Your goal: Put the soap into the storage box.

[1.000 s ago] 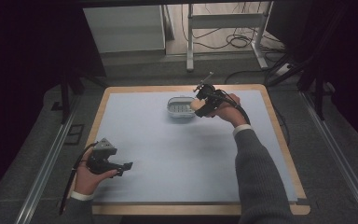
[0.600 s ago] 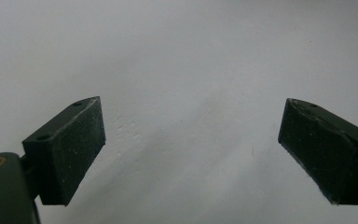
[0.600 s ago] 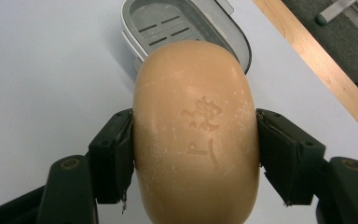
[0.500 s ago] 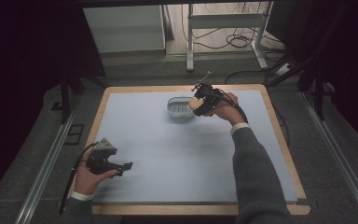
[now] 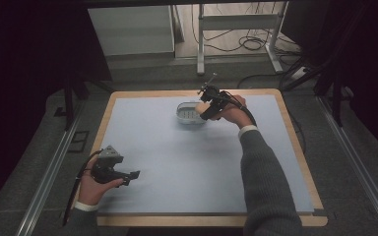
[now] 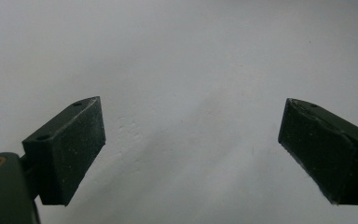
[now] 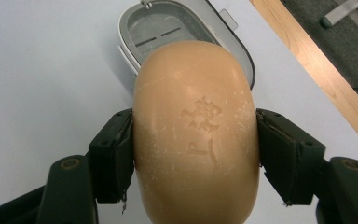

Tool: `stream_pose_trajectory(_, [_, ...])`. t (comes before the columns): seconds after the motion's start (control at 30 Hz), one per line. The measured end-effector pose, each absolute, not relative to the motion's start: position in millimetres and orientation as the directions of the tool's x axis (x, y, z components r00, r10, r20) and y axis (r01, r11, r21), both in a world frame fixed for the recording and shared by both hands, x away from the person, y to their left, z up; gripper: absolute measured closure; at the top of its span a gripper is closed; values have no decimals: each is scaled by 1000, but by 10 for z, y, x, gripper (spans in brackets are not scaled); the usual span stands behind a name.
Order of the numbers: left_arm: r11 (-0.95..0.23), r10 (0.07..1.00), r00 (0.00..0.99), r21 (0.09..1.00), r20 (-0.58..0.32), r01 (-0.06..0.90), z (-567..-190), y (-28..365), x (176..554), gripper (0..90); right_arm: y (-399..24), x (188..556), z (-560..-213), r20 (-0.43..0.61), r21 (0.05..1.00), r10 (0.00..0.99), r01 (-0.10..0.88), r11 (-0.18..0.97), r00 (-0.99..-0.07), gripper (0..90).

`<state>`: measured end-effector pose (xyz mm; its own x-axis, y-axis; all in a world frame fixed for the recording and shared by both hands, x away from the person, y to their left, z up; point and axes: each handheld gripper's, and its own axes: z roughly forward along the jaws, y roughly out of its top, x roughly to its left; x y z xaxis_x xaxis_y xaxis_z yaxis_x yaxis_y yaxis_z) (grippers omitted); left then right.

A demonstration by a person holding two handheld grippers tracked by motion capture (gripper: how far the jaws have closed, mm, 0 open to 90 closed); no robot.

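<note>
Little has shifted: your right gripper [image 7: 193,154] still clamps the soap bar [image 7: 196,135] across its width, long axis pointing at the soap dish [image 7: 168,28] just ahead and below. Your left gripper [image 6: 191,149] gapes wide, well apart.

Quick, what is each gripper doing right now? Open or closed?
Left gripper: open, holding nothing, over the blue table.
Right gripper: closed on the tan soap bar, by the grey soap dish.

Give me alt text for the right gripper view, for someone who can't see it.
The right gripper clamps a tan oval soap bar with a stamped mark between its two black jaws. Behind the bar lies an open grey soap dish on a pale blue mat, with the table's wooden edge at right.
</note>
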<state>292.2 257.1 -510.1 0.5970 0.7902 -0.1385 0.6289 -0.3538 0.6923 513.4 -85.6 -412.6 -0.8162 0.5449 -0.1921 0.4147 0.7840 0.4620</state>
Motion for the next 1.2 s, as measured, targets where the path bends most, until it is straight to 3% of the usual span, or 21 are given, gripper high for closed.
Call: stream_pose_trajectory(1.2, [-338,790,593,697,-156,633,-5121,2615,2949,77,-512,5516,-4242,-184,432,483,371,822,-856,324])
